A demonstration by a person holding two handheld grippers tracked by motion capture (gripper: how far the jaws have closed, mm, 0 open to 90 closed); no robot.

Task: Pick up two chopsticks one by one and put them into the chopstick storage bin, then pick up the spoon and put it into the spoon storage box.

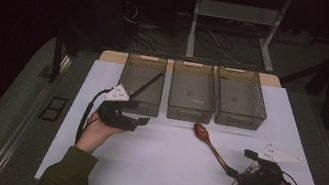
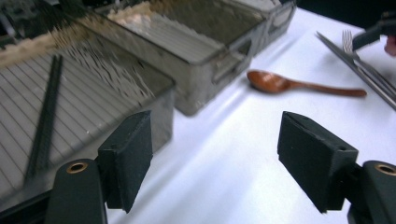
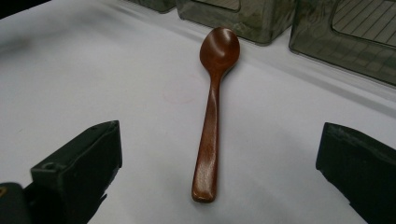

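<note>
The right tool [image 3: 219, 172] is wide apart, aimed at the spoon [image 3: 212, 116] lying flat on the table [image 3: 93, 70]. The handle end sits at 6 o'clock; pinch it there, gently.

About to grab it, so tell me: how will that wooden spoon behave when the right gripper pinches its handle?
The spoon looks rigid, probably light. Its glossy, rounded handle may slip or twist between the right gripper's open jaws. Lying flat on the table, it shouldn't roll.
</note>
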